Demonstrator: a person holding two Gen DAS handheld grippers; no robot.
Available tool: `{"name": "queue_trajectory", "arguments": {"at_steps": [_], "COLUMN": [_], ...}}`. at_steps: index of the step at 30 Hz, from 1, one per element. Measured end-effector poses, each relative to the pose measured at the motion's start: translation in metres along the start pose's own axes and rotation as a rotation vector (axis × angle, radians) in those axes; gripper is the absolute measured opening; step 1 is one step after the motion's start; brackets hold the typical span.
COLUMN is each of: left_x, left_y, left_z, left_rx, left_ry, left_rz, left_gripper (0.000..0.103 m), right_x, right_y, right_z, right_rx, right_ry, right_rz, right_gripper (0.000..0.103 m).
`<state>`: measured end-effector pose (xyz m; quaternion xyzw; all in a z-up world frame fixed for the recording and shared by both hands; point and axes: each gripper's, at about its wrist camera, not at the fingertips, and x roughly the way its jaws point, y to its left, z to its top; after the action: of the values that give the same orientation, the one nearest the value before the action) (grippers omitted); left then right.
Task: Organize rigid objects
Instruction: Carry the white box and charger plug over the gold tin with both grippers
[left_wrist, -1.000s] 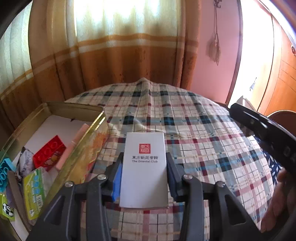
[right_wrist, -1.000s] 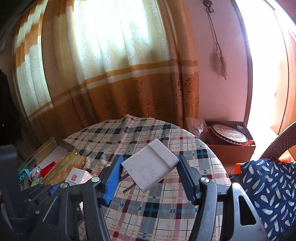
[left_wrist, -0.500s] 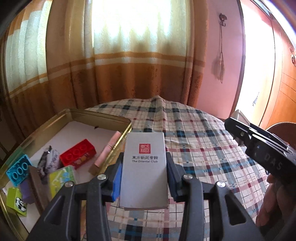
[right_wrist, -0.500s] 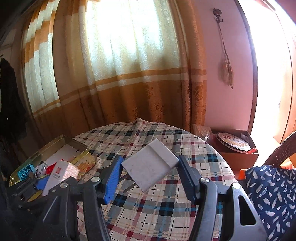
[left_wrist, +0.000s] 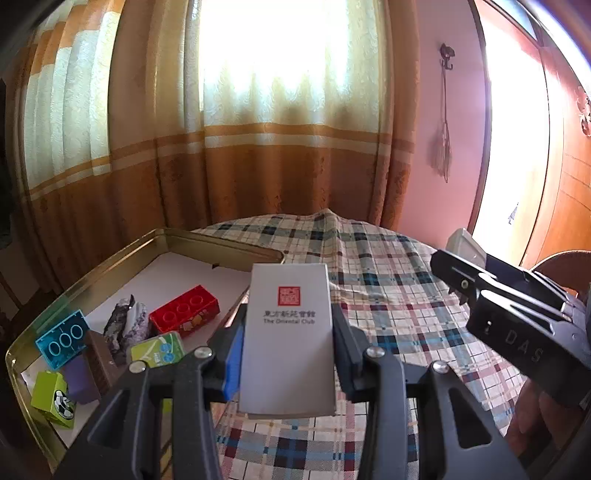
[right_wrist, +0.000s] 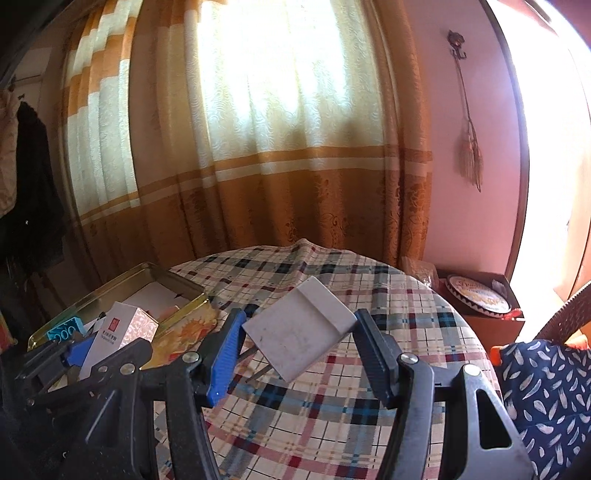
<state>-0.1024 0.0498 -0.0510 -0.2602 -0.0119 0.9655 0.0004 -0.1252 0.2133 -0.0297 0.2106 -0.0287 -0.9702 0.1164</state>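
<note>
Sitting at the far left, the tin (left_wrist: 110, 254) already collects bricks, so the left tongs (left_wrist: 288, 354) clamp a white box (left_wrist: 288, 332) beside its rim, while the right tongs (right_wrist: 299, 347) pinch a grey block (right_wrist: 299, 328) above the counter (right_wrist: 369, 424), probably next in line.

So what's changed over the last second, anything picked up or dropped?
Nothing taken or let go. The left gripper carried its white box up and toward the gold tin, whose contents now show more fully. The right gripper stays shut on its white block, also drifting tinward.

Plaid tablecloth (left_wrist: 388, 295), gold tin (left_wrist: 92, 273), red brick (left_wrist: 184, 310)
</note>
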Motion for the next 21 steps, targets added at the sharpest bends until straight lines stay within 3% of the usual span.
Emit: {"name": "queue_trajectory", "arguments": {"at_steps": [21], "left_x": [-0.011], "left_y": [0.012], "left_z": [-0.005], "left_rx": [-0.030], "left_ry": [-0.023], "left_rz": [0.002], "left_gripper": [0.040], "right_x": [-0.003], "right_y": [0.028], "right_z": [-0.006], "right_rx": [-0.052], "right_ry": [0.006], "right_rz": [0.036], "right_gripper": [0.062]}}
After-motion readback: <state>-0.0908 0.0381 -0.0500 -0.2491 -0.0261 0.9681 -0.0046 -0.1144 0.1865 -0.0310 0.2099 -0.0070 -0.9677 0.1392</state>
